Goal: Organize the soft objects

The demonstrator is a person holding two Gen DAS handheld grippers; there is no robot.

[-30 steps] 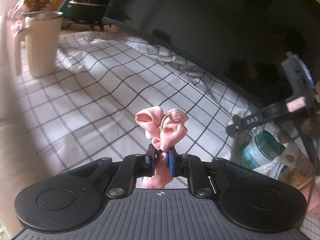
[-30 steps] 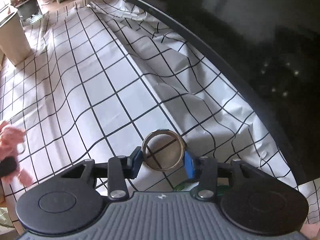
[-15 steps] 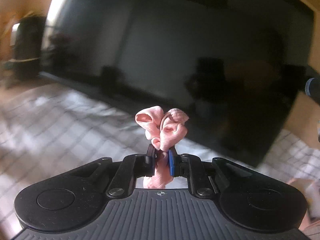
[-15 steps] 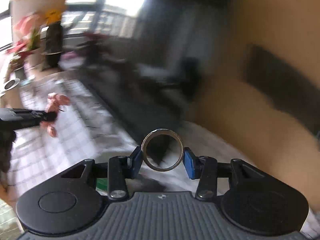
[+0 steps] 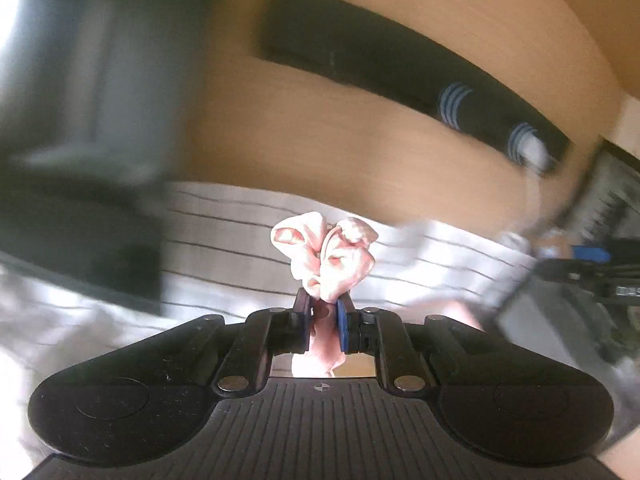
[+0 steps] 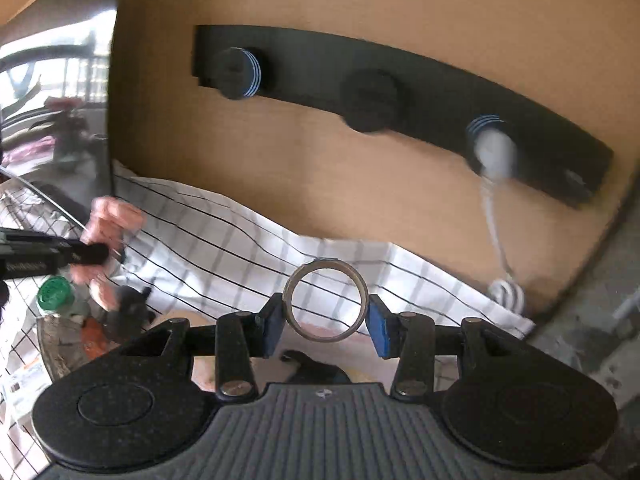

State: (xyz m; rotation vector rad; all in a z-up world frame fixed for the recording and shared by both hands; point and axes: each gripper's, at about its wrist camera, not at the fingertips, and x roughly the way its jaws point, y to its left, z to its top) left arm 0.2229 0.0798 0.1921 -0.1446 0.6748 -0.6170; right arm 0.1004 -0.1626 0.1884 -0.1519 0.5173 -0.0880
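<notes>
Carrying two items toward the long black peg rail (image 6: pixel 420 92) on the tan wooden wall, with neither yet hung. Left gripper (image 5: pixel 323 316) clamped nearly shut on the crumpled pink fabric scrunchie (image 5: pixel 326 256), which stands up from between the blue pads, below the rail and in front of it; seen again in the right view, low and far to the left of the rail (image 6: pixel 108 232). Right gripper (image 6: pixel 325 326) about half open, pads pressed on either side of the grey metallic ring-shaped band (image 6: pixel 325 306), held upright on edge, below the rail's middle peg (image 6: pixel 370 98). On the rail itself: one blue-striped peg (image 6: pixel 240 72) at the left end apparently free, the middle peg also bare, and the right-hand peg (image 6: pixel 490 136) already bearing a white cord (image 6: pixel 496 224) that hangs down to the checked white cloth (image 6: pixel 224 248) on the bench beneath. Judged from this: pickup finished, hanging of both items left to do, probably on the two bare pegs. Cluttered bits including a green-capped bottle (image 6: pixel 56 292) lie lower left of the rail, possibly awaiting sorting.
</notes>
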